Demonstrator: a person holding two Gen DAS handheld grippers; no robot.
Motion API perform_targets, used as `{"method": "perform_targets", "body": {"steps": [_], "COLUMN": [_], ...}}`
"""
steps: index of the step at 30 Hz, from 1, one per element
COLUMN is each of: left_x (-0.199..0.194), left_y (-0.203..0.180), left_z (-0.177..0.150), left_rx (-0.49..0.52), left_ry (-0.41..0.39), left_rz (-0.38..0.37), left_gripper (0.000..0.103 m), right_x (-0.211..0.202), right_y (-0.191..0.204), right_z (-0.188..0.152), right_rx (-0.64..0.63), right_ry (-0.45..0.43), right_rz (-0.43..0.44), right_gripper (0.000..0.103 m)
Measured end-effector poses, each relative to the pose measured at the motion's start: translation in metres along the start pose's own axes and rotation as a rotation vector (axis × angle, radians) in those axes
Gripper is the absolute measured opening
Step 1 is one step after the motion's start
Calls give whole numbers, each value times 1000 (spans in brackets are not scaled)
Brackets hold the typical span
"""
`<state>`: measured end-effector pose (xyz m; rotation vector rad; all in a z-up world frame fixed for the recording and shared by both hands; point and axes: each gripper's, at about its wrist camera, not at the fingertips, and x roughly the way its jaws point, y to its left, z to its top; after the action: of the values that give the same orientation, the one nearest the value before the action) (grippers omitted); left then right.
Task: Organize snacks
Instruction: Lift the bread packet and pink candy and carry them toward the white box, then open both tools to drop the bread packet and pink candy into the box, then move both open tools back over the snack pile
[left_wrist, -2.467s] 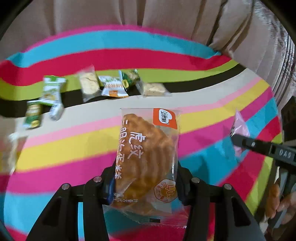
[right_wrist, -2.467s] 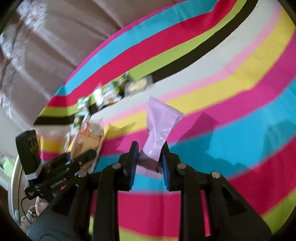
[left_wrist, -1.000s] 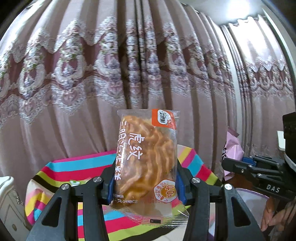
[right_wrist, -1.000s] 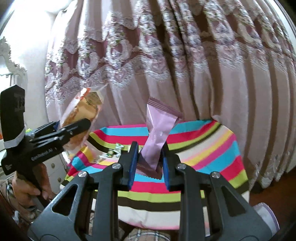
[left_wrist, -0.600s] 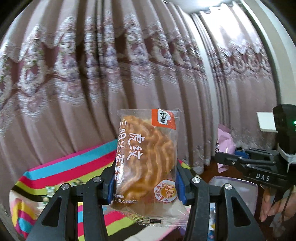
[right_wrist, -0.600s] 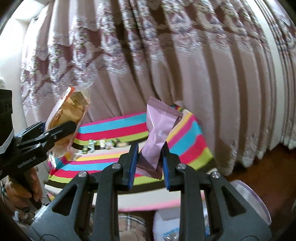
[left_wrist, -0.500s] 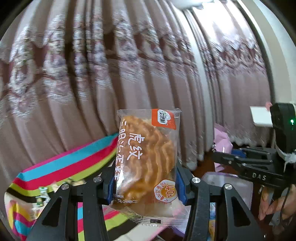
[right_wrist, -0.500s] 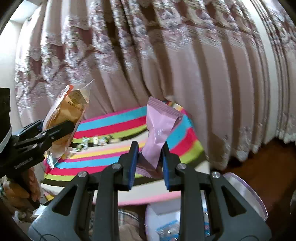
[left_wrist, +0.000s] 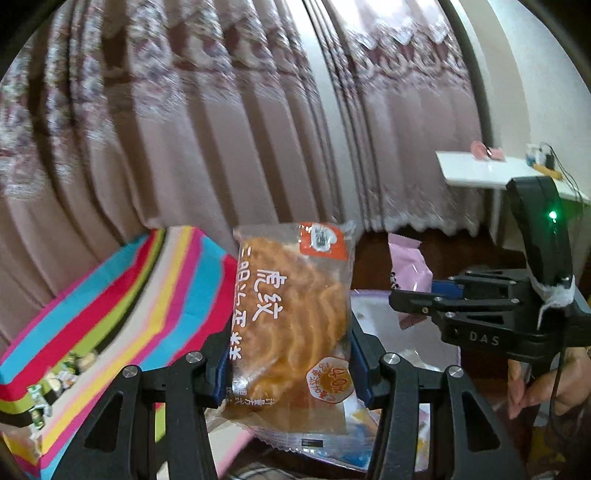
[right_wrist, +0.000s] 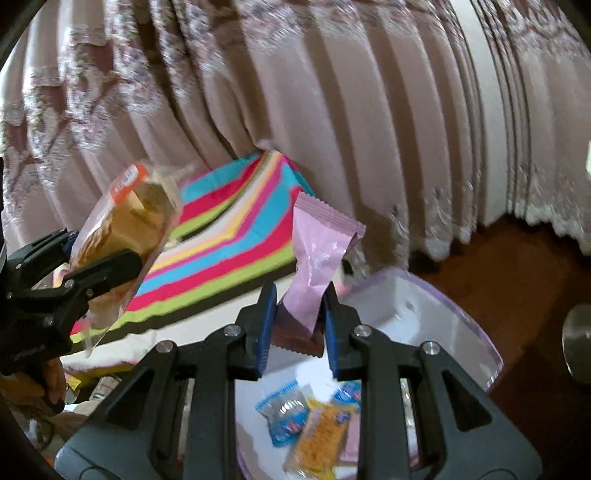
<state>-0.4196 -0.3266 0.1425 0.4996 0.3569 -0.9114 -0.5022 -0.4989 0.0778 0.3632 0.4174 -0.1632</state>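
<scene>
Both claws loaded, carried off the bench toward the storage bin.

Left claw (left_wrist: 289, 363): clenched on the cake packet (left_wrist: 291, 314), clear wrapper with orange label; packet held upright between the blue pads, clear of any surface. Seen from the right wrist view, the same packet (right_wrist: 125, 236) hangs in the air beside the striped cloth.

Right claw (right_wrist: 297, 325): clenched on the lower end of a pink sachet (right_wrist: 317, 258), its crimped top standing up and free.

Bin (right_wrist: 476, 339): white, translucent lilac rim, on the floor just below and ahead of the right claw. Already inside: a blue-edged clear packet (right_wrist: 284, 410), a yellow cracker packet (right_wrist: 319, 435), and a pale pink one partly hidden behind the claw finger. Judged: earlier deposits, so sorting is well under way.

Bench with striped cloth (left_wrist: 110, 295): a few small green and pale snack packets (left_wrist: 55, 380) remain near its left edge; blurred, count not readable.

Status: neither held packet is in the bin yet. Remaining, by my reading: drop these two, then fetch the leftovers from the bench.
</scene>
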Motion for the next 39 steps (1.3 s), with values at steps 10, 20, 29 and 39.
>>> {"method": "perform_targets", "body": {"steps": [10, 20, 29, 39], "left_x": [67, 109, 78, -12], "left_y": [-26, -25, 63, 290], "left_z": [-21, -34, -64, -182], "left_rx": [9, -42, -179, -393], "left_ry": [196, 284, 222, 282], "left_rz": [-142, -257, -152, 454], "left_gripper": [52, 64, 80, 85], "right_x": [27, 45, 77, 208], "right_y": [-41, -55, -1, 171], "right_z": [-30, -35, -14, -1], "right_rx": [64, 130, -31, -206], "right_ry": [131, 204, 276, 437], "right_rz": [-81, -119, -84, 242], "right_gripper": [28, 49, 65, 82]}}
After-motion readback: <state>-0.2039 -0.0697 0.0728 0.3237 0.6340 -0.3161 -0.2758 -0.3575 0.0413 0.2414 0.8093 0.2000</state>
